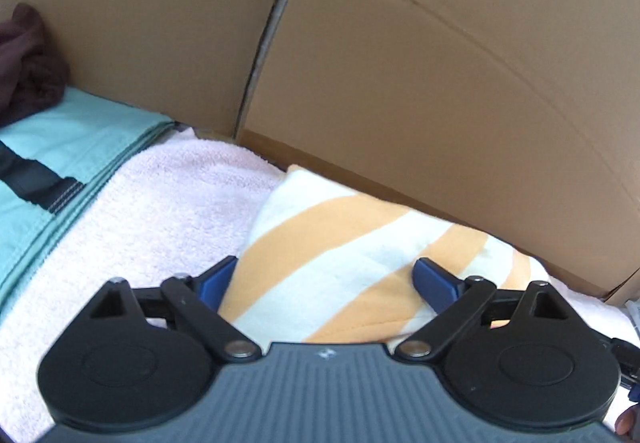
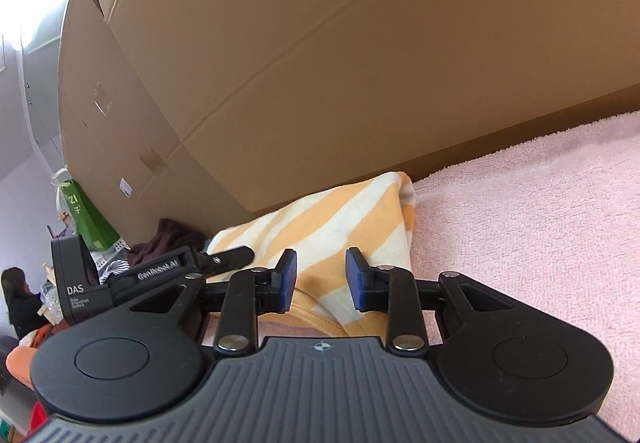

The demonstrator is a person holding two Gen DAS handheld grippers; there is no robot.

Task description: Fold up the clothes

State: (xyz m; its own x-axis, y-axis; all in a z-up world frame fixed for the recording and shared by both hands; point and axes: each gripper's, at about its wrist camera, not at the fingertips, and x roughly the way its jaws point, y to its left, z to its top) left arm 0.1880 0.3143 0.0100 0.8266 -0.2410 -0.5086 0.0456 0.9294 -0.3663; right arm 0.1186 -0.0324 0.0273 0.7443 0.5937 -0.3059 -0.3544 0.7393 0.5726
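A folded orange-and-cream striped garment (image 1: 344,243) lies on a pink towel (image 1: 160,203), close to the cardboard boxes. My left gripper (image 1: 324,279) is wide open, its blue pads either side of the garment's near end, low over it. In the right wrist view the same garment (image 2: 340,219) lies ahead. My right gripper (image 2: 322,275) is partly open over the garment's near edge, and holds nothing. The left gripper's body (image 2: 160,271) shows at the left of that view.
Tall cardboard boxes (image 1: 440,63) stand right behind the towel. A folded teal garment (image 1: 72,147) with a dark strap and a maroon garment (image 1: 28,59) lie to the left. A green bag (image 2: 86,217) and clutter are at the far left.
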